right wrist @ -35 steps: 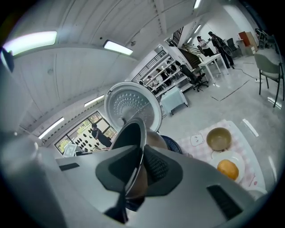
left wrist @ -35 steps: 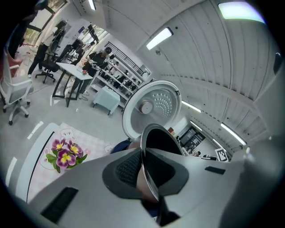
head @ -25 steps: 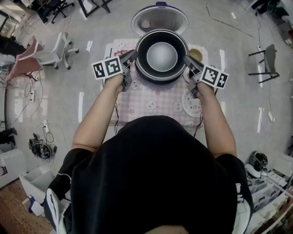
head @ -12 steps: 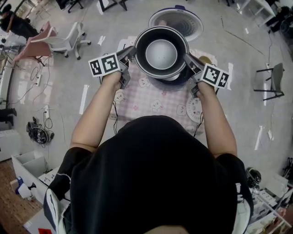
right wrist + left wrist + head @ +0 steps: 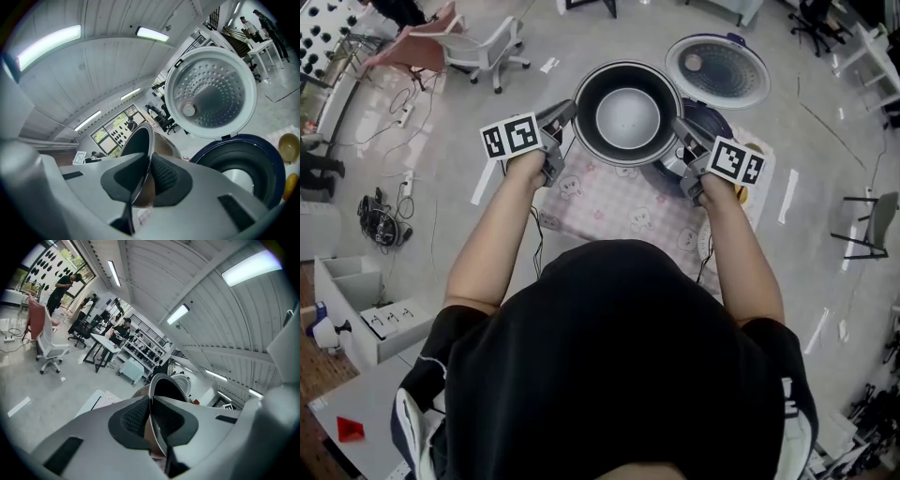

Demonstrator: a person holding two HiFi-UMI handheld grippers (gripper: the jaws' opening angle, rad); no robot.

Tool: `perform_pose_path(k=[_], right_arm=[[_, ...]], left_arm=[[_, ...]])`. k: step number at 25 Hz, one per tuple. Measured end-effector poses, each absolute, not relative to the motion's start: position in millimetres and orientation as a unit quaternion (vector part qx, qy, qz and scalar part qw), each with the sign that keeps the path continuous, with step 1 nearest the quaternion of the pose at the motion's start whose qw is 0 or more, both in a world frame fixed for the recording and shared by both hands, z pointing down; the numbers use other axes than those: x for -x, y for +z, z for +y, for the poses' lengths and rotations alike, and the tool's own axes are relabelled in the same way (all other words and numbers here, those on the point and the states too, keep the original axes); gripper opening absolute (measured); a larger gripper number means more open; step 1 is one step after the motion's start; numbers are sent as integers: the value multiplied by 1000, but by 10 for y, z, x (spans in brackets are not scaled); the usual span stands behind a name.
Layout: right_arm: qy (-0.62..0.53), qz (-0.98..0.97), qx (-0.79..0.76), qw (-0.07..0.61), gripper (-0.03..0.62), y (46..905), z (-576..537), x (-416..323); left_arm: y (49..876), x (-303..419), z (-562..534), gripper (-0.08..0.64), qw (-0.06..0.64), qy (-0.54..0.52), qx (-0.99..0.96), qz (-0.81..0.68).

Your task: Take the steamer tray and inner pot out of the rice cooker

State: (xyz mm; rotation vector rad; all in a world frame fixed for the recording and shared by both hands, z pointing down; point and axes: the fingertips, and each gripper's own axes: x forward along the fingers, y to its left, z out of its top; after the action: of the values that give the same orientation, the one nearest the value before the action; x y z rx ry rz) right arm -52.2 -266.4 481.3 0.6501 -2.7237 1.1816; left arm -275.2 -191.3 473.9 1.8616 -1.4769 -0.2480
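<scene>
Pink patterned tablecloth (image 5: pixel 619 211) covers a small table on a pale workshop floor; the rice cooker (image 5: pixel 709 131) stands at its far right corner with its lid (image 5: pixel 717 68) flung open. The inner pot (image 5: pixel 627 114) hangs clear of the cooker, beside it over the cloth's far edge. The left gripper (image 5: pixel 570 112) and right gripper (image 5: pixel 679 127) each pinch opposite sides of its thin rim, jaws nearly together. Thin-rim grips probably slip easily; move both hands as one, hold the pot level, and lower it onto bare cloth before loosening either side.
</scene>
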Motion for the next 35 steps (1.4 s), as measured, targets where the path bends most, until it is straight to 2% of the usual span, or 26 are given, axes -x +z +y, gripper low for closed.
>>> perform_pose_path(k=[17,35], right_arm=[[440,-876,-131,151,51,5789,-1844,1463],[491,-825,-132,247,49,7018,-1389,1365]], left_arm=[[5664,3587,-818,39,431,-138,-627,-634],[6953,3509,-388,40,521,-125,-558,-634]])
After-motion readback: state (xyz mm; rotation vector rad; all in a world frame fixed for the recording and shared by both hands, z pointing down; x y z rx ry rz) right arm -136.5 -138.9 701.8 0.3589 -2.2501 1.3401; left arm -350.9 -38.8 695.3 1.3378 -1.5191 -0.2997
